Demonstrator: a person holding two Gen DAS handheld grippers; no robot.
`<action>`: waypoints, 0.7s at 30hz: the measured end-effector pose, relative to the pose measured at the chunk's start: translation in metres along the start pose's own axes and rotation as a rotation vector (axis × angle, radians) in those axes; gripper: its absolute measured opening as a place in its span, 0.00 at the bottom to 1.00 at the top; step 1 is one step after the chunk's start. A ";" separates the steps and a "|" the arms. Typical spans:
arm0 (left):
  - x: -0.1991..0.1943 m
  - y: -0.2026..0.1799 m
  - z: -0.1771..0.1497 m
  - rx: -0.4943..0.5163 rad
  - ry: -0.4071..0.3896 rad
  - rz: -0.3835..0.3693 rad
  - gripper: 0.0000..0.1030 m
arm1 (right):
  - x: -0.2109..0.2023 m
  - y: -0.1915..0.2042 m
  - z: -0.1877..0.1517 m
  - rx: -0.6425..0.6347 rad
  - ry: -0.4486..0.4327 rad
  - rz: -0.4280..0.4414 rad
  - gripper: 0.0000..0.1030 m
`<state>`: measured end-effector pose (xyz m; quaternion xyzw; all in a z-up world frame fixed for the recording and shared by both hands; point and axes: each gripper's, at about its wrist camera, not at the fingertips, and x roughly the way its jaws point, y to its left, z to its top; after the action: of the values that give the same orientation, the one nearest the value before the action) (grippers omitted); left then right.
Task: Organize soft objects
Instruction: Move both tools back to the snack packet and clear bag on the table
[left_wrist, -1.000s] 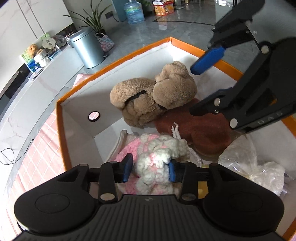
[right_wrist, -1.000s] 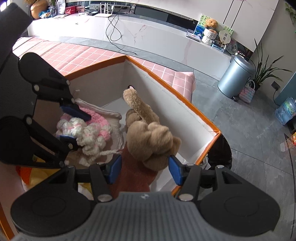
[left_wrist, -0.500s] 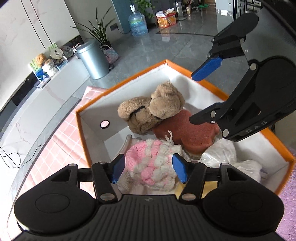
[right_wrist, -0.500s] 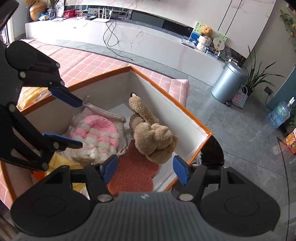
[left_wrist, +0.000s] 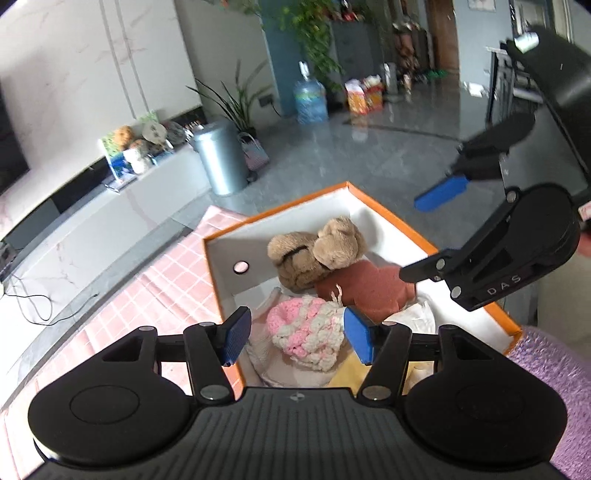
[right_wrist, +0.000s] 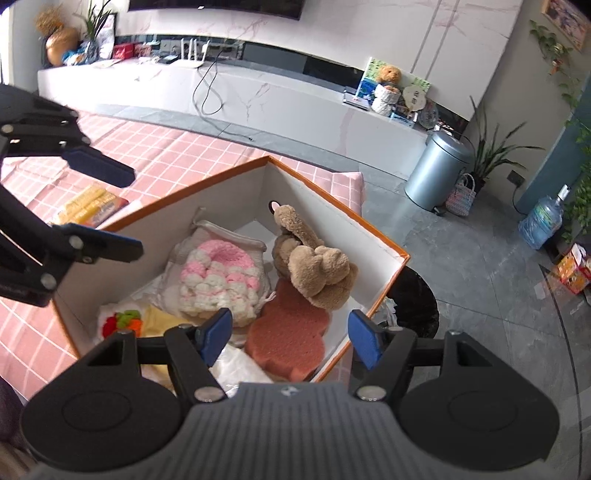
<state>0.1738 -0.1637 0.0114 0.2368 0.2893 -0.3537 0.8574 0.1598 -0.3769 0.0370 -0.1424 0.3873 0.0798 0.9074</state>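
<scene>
Both grippers hung wide open, empty, above the box (right_wrist: 376, 236) — left gripper (left_wrist: 293, 334) nearer the hat (left_wrist: 308, 332), right gripper (right_wrist: 290, 332) nearer the bear (right_wrist: 314, 266).

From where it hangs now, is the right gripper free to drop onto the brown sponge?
Probably yes. The right gripper is open above the box, and most of the brown sponge lies uncovered; only the plush bear overlaps its far edge.

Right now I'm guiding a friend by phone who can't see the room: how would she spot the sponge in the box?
Find the orange-rimmed box on the pink checked cloth. Inside, a brown plush bear lies along the far wall. The sponge sits just in front of the bear, beside the pink-and-white knit hat: the only flat, rust-red slab with a wavy edge among fluffy things.
</scene>
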 end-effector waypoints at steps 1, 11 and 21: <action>-0.007 0.000 -0.003 -0.008 -0.017 0.009 0.67 | -0.003 0.002 -0.002 0.015 -0.007 0.000 0.67; -0.068 0.021 -0.034 -0.192 -0.119 0.051 0.62 | -0.033 0.038 -0.020 0.203 -0.137 0.042 0.67; -0.101 0.065 -0.091 -0.428 -0.106 0.160 0.60 | -0.021 0.100 -0.010 0.159 -0.195 0.195 0.67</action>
<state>0.1331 -0.0194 0.0258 0.0528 0.2927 -0.2270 0.9274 0.1129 -0.2859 0.0265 -0.0235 0.3143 0.1502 0.9371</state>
